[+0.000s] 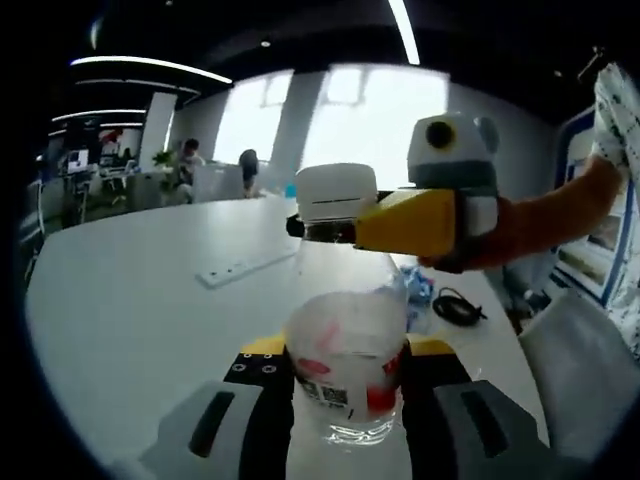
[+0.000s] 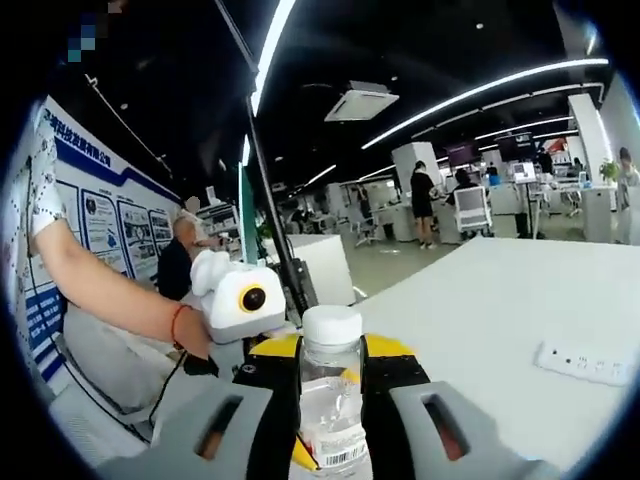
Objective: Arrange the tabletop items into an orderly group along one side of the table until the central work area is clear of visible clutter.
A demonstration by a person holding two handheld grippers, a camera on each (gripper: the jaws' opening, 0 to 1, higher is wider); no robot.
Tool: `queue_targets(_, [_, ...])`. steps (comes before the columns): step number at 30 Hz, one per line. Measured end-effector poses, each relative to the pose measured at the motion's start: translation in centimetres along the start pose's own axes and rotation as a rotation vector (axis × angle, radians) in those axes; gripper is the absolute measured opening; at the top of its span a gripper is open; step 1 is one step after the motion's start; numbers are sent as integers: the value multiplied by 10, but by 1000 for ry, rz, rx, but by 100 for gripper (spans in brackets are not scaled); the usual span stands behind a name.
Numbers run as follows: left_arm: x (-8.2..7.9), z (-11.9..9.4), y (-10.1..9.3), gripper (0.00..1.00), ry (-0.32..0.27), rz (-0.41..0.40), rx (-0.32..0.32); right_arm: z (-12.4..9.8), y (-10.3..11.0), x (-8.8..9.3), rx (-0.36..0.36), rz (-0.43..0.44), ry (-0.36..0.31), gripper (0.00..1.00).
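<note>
Clear plastic bottle (image 1: pixel 345 365) with white cap (image 1: pixel 335 192) held upright over white table (image 1: pixel 130 300), clamped from two sides. Left gripper (image 1: pixel 345 395) closed on bottle's lower body at red-and-white label. Right gripper (image 1: pixel 335 228), yellow jaws, entering left gripper view from right, closed on neck just under cap. In right gripper view, own jaws of right gripper (image 2: pixel 332 395) flank bottle (image 2: pixel 330 400). White power strip (image 1: pixel 245 268) lies farther back on table; black cable (image 1: pixel 458 307) at right edge
</note>
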State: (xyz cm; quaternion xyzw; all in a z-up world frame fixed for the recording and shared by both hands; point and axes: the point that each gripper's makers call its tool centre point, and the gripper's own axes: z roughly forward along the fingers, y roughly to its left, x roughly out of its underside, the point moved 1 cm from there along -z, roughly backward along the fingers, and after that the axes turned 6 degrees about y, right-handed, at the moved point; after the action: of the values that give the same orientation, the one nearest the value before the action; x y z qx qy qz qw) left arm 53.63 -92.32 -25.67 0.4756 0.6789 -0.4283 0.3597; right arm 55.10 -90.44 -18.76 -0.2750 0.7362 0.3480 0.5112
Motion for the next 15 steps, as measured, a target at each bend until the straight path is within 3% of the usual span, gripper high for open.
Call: queue_targets(15, [15,6,12,37,19,36,-45,8,0,15,14,-101,36,19])
